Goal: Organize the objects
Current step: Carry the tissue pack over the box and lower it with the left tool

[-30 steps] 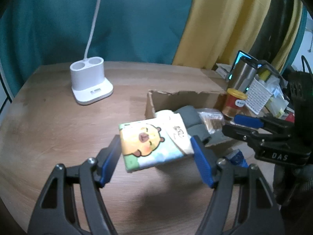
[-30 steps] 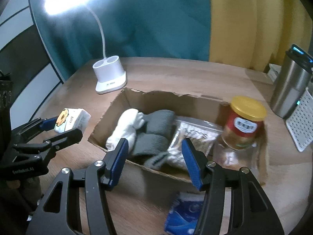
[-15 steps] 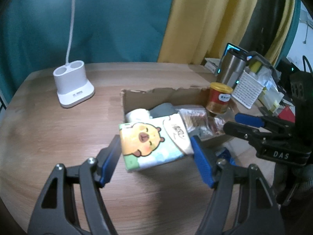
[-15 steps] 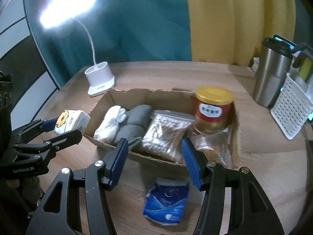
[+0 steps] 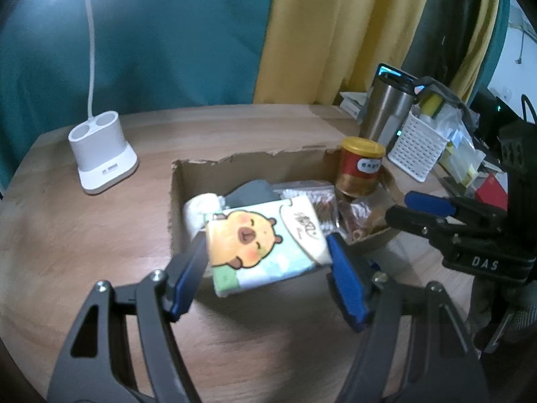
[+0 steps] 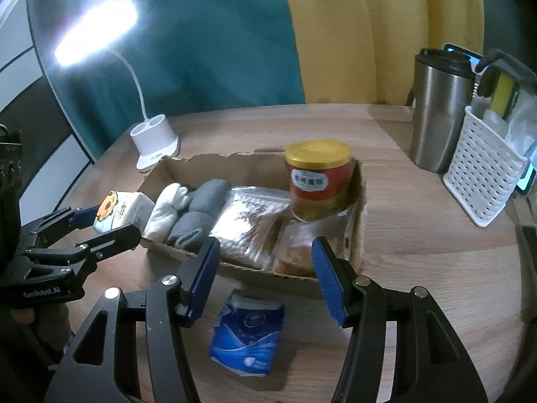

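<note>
1. While the cartoon tissue pack is pinched between the blue pads of the left gripper, the left wrist view puts the step in hand as carrying it to the cardboard box. The pack is clear of the wooden table and overlaps the box's near-left corner. White socks and grey socks show at about 11 and 12 o'clock of it, the red jar at 1 o'clock. The right gripper sits at 3 o'clock, nothing between its fingers here.

2. Judgement: the next move calls for lifting the pack over the torn near wall to a free gap, then letting go. The box looks nearly full, so the fit may be tight.

3. From the right wrist view, the right gripper is spread and empty. A blue tissue pack lies on the table at 6 o'clock, just below the pads, outside the box. The cartoon pack and left gripper are at 9 o'clock, beside the box's left end.

4. Judgement: the blue pack looks like the right gripper's pick; it needs lowering and closing.
</note>
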